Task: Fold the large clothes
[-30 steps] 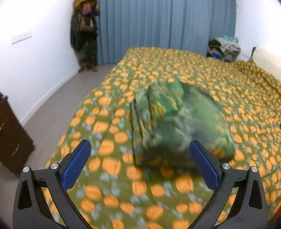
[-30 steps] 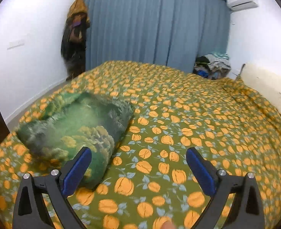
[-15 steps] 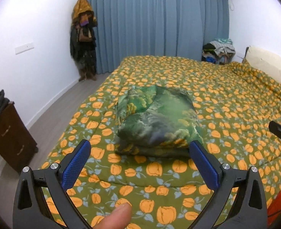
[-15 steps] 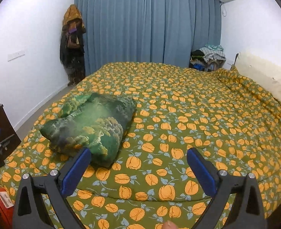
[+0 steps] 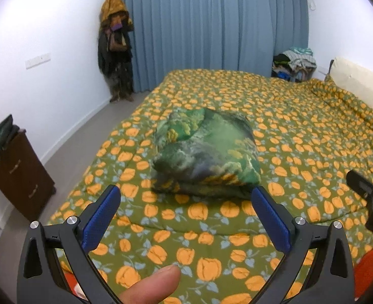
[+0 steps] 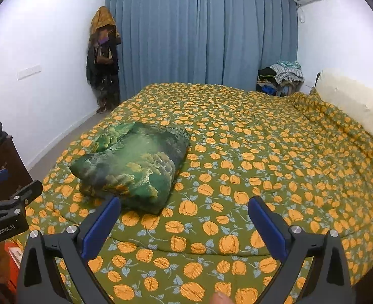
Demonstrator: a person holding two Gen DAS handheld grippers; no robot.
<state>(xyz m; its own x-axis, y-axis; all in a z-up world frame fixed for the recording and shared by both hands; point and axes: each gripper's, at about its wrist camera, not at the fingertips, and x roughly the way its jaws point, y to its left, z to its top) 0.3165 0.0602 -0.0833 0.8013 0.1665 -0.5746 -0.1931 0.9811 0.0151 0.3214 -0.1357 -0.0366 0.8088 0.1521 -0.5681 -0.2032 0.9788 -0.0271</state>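
A folded green patterned garment [image 5: 206,157] lies as a thick bundle on the bed [image 5: 300,131], near its front left corner. It also shows in the right wrist view [image 6: 135,167]. My left gripper [image 5: 186,202] is open and empty, held above the bed edge just in front of the bundle. My right gripper [image 6: 183,215] is open and empty, to the right of the bundle and clear of it. The right gripper also shows at the right edge of the left wrist view [image 5: 371,190]. The left gripper shows at the left edge of the right wrist view [image 6: 6,202].
The bed has an olive cover with orange flowers. A brown cabinet [image 5: 16,172] stands on the floor to the left. Coats [image 5: 115,48] hang in the far corner by blue curtains [image 5: 211,30]. A clothes pile [image 5: 295,60] and a cream headboard [image 5: 363,86] are at the right.
Both grippers have pulled back and up from the bundle towards the bed's front edge. The garment lies released on the bed and looks smaller in both views.
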